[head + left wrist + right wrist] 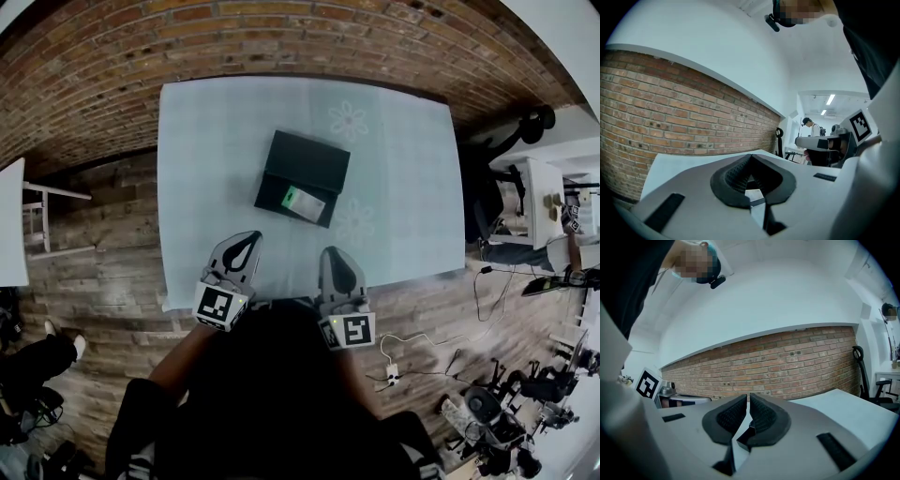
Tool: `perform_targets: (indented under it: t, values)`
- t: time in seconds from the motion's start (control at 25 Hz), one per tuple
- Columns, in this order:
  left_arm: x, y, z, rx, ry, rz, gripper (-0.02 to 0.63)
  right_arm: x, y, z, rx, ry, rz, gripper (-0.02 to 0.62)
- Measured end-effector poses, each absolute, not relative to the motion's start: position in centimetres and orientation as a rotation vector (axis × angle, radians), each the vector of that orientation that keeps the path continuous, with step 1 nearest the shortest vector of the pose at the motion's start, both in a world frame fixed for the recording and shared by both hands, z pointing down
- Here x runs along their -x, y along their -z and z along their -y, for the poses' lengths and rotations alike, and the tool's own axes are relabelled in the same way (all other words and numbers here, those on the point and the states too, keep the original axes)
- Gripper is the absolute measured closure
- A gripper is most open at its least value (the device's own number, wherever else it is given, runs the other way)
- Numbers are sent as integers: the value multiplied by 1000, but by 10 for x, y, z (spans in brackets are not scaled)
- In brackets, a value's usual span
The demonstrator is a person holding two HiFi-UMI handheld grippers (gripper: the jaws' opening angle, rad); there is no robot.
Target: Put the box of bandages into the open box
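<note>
Inside open box (309,159), bandage box (303,202), blurry

Head view down over table (216,141) — gripper views toward brick wall (787,357)

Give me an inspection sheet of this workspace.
Surface: table covered by a pale cloth.
Job's things: black open box mid-table; box of bandages lies on its near half, and whether it is seated inside cannot be told.
Clutter: nothing seen on the table.
Grippers: left gripper and right gripper over the table's near edge, both shut and empty.
Cables: cables and a white plug on the floor at right.
Surroundings: brick wall, wooden floor, white desk at right.
</note>
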State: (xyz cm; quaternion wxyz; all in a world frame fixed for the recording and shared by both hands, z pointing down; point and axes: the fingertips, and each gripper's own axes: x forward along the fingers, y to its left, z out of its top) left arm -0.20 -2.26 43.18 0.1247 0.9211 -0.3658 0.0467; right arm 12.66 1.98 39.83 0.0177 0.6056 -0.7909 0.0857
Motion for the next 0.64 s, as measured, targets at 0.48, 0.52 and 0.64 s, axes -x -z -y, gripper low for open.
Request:
perform_targets:
  t: [0.48,0.52,0.64]
  values:
    - [10,-424,17,-2700,-139,1051,575,-120,-392,-28,-1880,-220,2432,552]
    - [11,-421,18,-2702,-137,1053,575,-120,-391,-28,-1880,-222,2428,554]
    - [13,-416,18,-2699,-137,1061,575,-118,-383,-27,-1888,-189,2446,554]
